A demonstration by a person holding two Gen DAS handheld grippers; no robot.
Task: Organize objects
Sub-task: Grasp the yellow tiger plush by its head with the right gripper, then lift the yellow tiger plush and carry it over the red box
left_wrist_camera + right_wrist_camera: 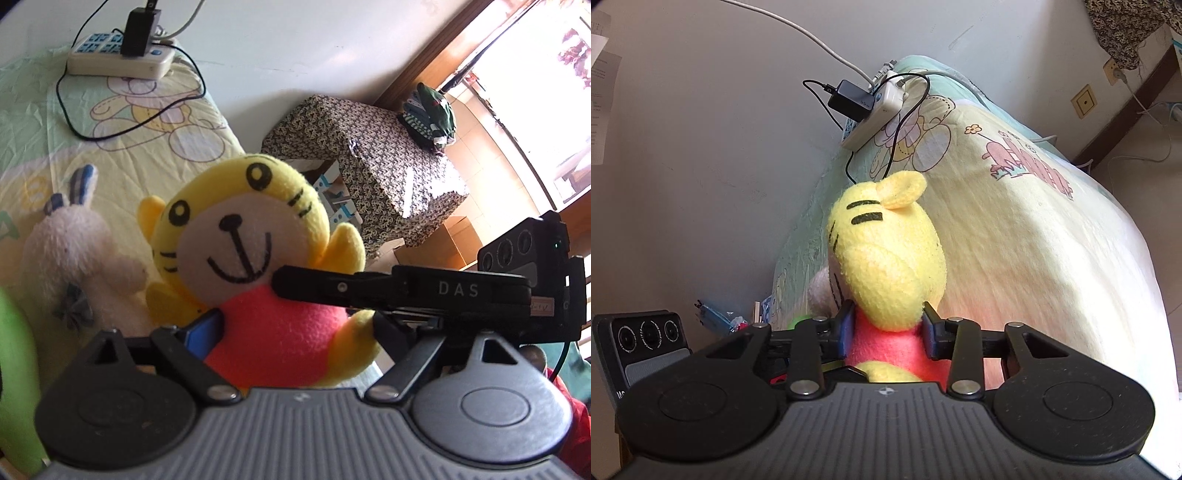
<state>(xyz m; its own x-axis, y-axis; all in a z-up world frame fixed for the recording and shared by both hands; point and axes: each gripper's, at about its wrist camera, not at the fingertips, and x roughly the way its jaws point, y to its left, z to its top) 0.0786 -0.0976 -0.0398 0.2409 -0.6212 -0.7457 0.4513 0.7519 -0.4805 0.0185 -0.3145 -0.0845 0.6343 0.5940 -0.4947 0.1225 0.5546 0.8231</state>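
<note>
A yellow tiger plush [243, 236] with a red body sits upright on the bed, facing the left wrist camera. My left gripper [291, 332] has its fingers on both sides of the red body, gripping it. My right gripper [886, 332] is shut on the same plush [886, 258] from its side; its blue-padded fingers [846, 332] press the red torso. The right gripper's finger also shows in the left wrist view [332, 284], across the plush's chest. A white rabbit plush [77, 251] sits to the tiger's left on the bed.
The bed [1015, 240] has a yellow-green cartoon sheet. A white power strip [118, 59] with a black charger and cables lies by the wall. A patterned cloth-covered box [373, 162] stands beside the bed. Something green [14, 369] is at the left edge.
</note>
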